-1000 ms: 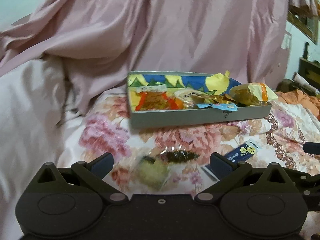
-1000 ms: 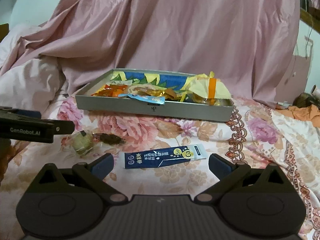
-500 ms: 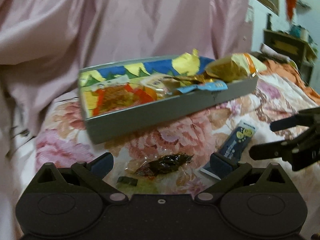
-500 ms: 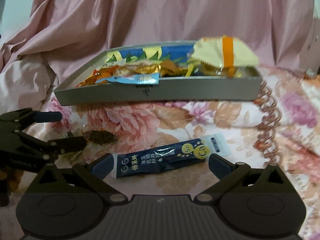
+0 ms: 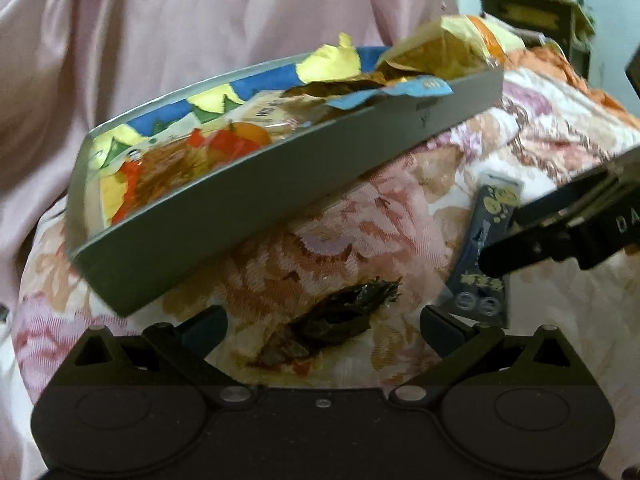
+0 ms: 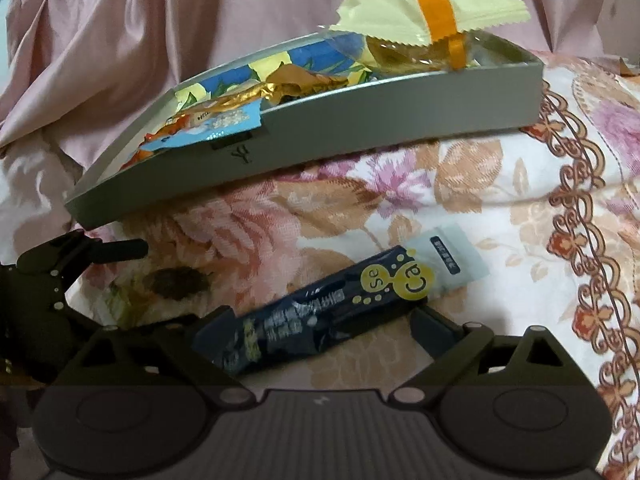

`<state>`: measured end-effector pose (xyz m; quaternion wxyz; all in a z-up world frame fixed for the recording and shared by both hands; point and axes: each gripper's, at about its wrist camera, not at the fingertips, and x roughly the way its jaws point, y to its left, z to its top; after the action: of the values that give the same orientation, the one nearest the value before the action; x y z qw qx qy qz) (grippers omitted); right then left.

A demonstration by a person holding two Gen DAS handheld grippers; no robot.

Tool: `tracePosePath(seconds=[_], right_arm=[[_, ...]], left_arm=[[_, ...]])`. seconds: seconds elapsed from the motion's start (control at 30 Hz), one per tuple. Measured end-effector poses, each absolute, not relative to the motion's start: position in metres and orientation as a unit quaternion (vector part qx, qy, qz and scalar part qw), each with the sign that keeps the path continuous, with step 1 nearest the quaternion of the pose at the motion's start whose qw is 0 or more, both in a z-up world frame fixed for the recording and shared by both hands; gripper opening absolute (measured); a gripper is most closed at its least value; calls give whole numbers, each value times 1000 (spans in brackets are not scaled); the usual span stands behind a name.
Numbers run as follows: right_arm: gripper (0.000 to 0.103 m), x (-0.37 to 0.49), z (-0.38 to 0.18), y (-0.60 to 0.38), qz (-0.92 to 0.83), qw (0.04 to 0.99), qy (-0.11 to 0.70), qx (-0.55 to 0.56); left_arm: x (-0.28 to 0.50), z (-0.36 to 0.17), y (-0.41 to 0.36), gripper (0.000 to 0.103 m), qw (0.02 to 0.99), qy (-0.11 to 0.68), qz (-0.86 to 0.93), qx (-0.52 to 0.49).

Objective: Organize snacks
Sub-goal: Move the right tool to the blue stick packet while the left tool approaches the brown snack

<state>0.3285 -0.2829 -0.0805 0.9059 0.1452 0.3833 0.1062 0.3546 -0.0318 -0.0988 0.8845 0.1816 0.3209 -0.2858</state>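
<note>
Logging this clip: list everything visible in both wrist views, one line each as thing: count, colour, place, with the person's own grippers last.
Tray: one, grey, on the floral bedspread, already holding snacks.
Cream packet: one, pale yellow with an orange stripe, sticking up at the tray's right end.
Light-blue packet: one, overhanging the tray's front wall.
Gold wrappers: several, mid-tray; count unclear.
Dark-blue stick packet: one, navy with a pale end, on the bedspread between the right gripper's fingers.
Dark wrapped snack: one, blackish, on the bedspread ahead of the left gripper.
Floral bedspread: one, white and pink.
Pink drape: one, behind the tray.
Left gripper: black, open.
Right gripper: black, open.
</note>
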Motion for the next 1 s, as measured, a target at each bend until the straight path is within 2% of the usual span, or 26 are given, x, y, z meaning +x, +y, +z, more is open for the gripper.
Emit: tracePosePath(seconds=[0.23,0.5,0.67,1.0], right_arm=[[96,336,-82,-279,102,914,363,150],[77,335,-81,-284,92,914,359,166],[65,335,-80,-292,91,902,372,199],[75,338,-83,-279,94,914,362,155]], left_arm=[[356,-100,-38,99,886,324,-274,188],[347,-96,-35,75,877,356,-281,161],[336,-95,-38,74,843,409,-320,143],[336,-97,-45,72,843,410,-312,156]])
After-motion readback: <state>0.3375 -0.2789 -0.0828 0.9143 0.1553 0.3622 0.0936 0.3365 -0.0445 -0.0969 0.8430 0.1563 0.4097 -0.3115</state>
